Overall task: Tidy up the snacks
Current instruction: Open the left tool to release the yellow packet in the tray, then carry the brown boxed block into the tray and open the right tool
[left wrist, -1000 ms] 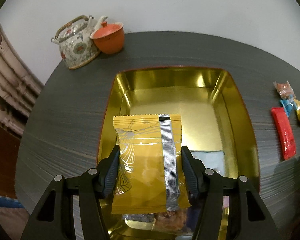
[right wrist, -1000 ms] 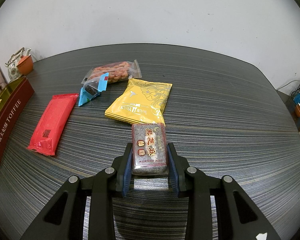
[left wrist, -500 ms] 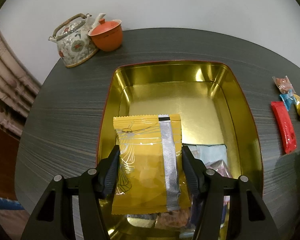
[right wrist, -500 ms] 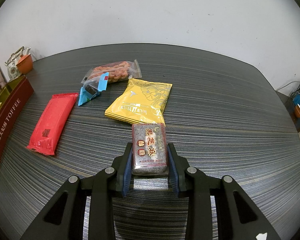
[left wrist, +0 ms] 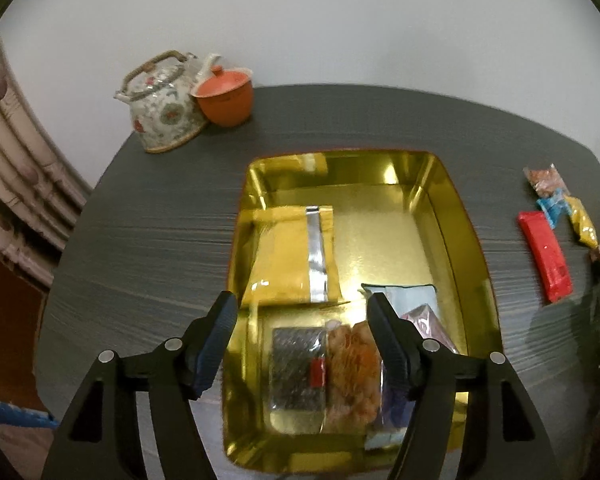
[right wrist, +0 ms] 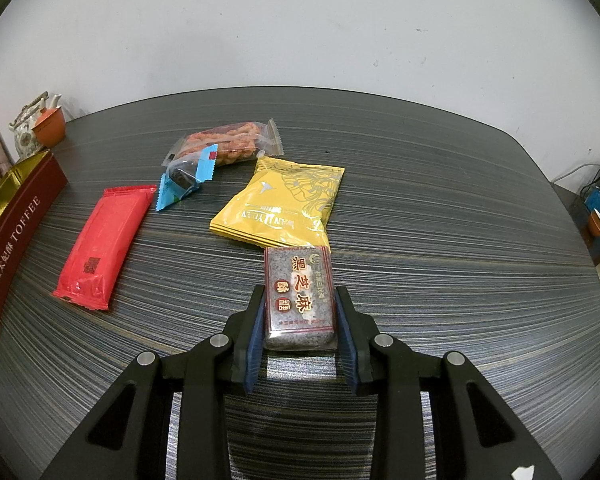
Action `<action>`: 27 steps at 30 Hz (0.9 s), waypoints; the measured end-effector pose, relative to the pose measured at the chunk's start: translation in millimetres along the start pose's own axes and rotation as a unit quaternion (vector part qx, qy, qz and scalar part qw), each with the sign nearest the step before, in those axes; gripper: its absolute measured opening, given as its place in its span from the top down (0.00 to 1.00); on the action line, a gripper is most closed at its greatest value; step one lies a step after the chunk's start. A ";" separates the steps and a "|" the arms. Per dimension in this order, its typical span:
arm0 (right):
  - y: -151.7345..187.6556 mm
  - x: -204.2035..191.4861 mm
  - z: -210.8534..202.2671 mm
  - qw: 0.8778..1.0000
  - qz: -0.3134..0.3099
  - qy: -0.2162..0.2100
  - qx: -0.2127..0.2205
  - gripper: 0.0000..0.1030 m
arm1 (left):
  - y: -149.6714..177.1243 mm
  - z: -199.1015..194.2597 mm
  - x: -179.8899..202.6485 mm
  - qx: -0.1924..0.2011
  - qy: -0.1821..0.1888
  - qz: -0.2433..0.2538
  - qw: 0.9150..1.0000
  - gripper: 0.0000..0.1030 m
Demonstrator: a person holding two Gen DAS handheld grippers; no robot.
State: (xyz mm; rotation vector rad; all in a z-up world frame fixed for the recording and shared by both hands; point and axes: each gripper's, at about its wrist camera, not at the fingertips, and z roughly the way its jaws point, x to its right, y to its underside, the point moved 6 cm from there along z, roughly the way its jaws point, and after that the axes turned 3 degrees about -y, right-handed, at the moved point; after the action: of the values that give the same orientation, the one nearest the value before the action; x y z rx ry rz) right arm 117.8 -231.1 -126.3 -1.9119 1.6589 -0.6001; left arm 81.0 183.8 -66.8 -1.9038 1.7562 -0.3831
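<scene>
Left wrist view: the left gripper hangs over the gold tin, its jaws opening with nothing between them; the yellow packet lies flat inside the tin's far-left part, likely just let go, beyond other wrapped snacks. Outside the tin, on the surface, the right gripper jaws clench a sesame bar, probably bound for the tin too.

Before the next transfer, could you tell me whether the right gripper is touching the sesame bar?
Touching. The right wrist view shows the right gripper with both blue pads pressed against the sides of the sesame bar, no gap showing.
</scene>
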 end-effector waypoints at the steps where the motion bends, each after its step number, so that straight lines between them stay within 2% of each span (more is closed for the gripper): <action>1: -0.5 0.1 0.4 1.000 0.000 0.000 0.000 0.71 | 3.3 -4.4 -3.8 0.004 0.000 -0.005 1.000 0.33; 11: -0.6 -0.5 0.5 1.000 -0.001 0.001 0.000 0.71 | 33.0 -37.2 -33.4 0.024 -0.012 -0.022 0.999 0.29; 14: -0.4 -0.5 0.2 1.000 -0.005 0.006 0.001 0.73 | 43.1 -35.6 -39.8 0.017 -0.014 -0.019 1.000 0.28; 21: 0.4 -5.3 -2.0 1.000 -0.012 0.026 -0.006 0.74 | 42.8 -29.8 -48.1 0.017 -0.014 -0.037 0.999 0.28; 23: -0.3 -8.5 -6.3 0.999 -0.017 0.026 -0.005 0.74 | 41.9 -29.4 -51.3 0.019 -0.025 -0.039 0.999 0.26; 27: -11.2 -21.1 -25.7 1.000 -0.015 0.009 0.013 0.74 | 41.7 -27.3 -56.5 0.014 -0.014 -0.056 0.998 0.22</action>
State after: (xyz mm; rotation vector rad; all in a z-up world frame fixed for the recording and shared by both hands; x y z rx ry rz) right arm 106.6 -211.7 -99.2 -1.9227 1.6274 -0.6486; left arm 24.7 233.3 -59.3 -1.9830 1.6237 -0.4182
